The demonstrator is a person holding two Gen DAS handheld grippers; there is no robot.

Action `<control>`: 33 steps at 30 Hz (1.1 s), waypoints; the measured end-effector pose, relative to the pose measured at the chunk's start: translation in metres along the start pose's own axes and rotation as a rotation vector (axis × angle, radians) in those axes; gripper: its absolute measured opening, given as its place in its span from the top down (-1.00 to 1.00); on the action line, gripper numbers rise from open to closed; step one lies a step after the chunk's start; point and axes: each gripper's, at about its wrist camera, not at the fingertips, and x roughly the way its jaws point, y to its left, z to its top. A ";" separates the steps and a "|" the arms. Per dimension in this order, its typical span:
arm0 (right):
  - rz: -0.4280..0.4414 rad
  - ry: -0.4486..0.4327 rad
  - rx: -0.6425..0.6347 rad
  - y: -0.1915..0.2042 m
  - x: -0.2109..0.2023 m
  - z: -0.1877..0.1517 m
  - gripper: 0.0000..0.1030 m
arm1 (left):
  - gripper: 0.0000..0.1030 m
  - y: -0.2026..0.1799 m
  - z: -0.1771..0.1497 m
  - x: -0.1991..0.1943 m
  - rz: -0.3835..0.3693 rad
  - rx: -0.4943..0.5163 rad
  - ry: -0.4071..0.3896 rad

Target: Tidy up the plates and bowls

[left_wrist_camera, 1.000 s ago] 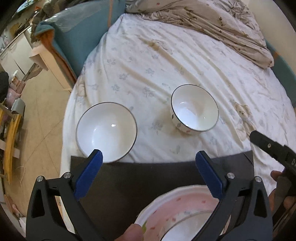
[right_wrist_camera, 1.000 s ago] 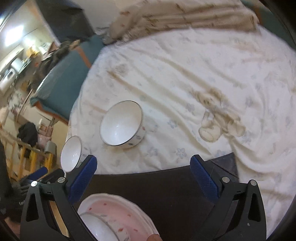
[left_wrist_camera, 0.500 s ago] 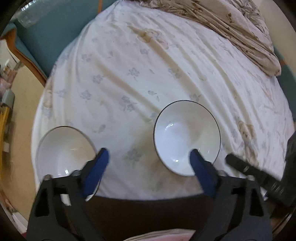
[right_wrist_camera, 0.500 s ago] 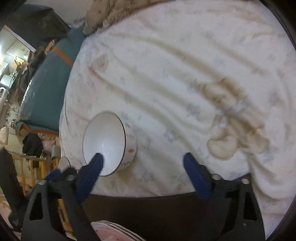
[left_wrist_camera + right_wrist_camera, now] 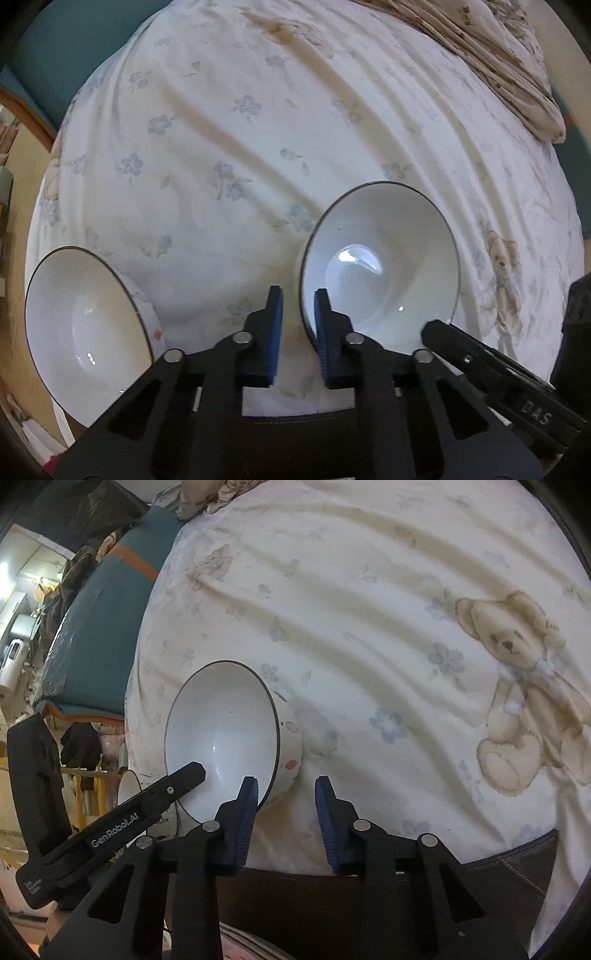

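Two white bowls with dark rims sit on a floral bedsheet. The right bowl (image 5: 384, 266) is between both grippers; it also shows in the right wrist view (image 5: 225, 738). My left gripper (image 5: 298, 314) has nearly closed across that bowl's near left rim, one blue pad inside and one outside. My right gripper (image 5: 285, 797) has narrowed at the bowl's near right rim, its left pad inside the bowl and a gap at the other pad. The left bowl (image 5: 85, 325) sits apart at the bed's left edge.
A dark mat (image 5: 369, 904) lies along the near edge of the bed (image 5: 258, 129). A crumpled beige blanket (image 5: 498, 62) lies at the far right. A teal sofa (image 5: 96, 602) and floor are beyond the left edge.
Both grippers moved forward to the right bowl and closed in from wide open. The pink plate stack has dropped almost out of both views.
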 end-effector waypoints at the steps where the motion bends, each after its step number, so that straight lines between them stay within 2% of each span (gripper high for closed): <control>1: 0.000 0.004 0.008 -0.001 0.001 -0.001 0.37 | 0.81 -0.004 -0.002 -0.001 0.009 0.022 -0.002; 5: -0.006 -0.015 0.000 0.000 0.005 -0.003 0.46 | 0.81 -0.013 -0.008 -0.003 0.032 0.054 -0.009; 6: -0.007 -0.017 -0.002 -0.001 0.007 -0.003 0.52 | 0.80 -0.015 -0.009 -0.005 0.031 0.062 -0.014; 7: 0.002 -0.018 0.002 -0.003 0.008 -0.004 0.68 | 0.80 -0.016 -0.009 -0.007 0.031 0.064 -0.014; 9: 0.009 -0.026 0.004 -0.003 0.009 -0.006 0.73 | 0.80 -0.017 -0.010 -0.011 0.029 0.066 -0.010; 12: -0.010 -0.043 -0.027 0.003 0.004 -0.009 0.74 | 0.80 -0.014 -0.014 -0.020 0.025 0.063 -0.012; 15: 0.007 -0.047 -0.038 0.007 -0.005 -0.013 0.74 | 0.79 -0.011 -0.022 -0.035 0.013 0.052 -0.016; 23: 0.071 -0.122 -0.077 0.036 -0.050 -0.031 0.73 | 0.78 -0.003 -0.045 -0.107 -0.017 0.046 -0.108; 29: 0.095 -0.176 -0.138 0.072 -0.093 -0.060 0.73 | 0.78 0.012 -0.075 -0.153 -0.046 0.051 -0.128; 33: 0.104 -0.164 -0.142 0.087 -0.110 -0.085 0.73 | 0.77 0.023 -0.105 -0.177 -0.072 0.065 -0.131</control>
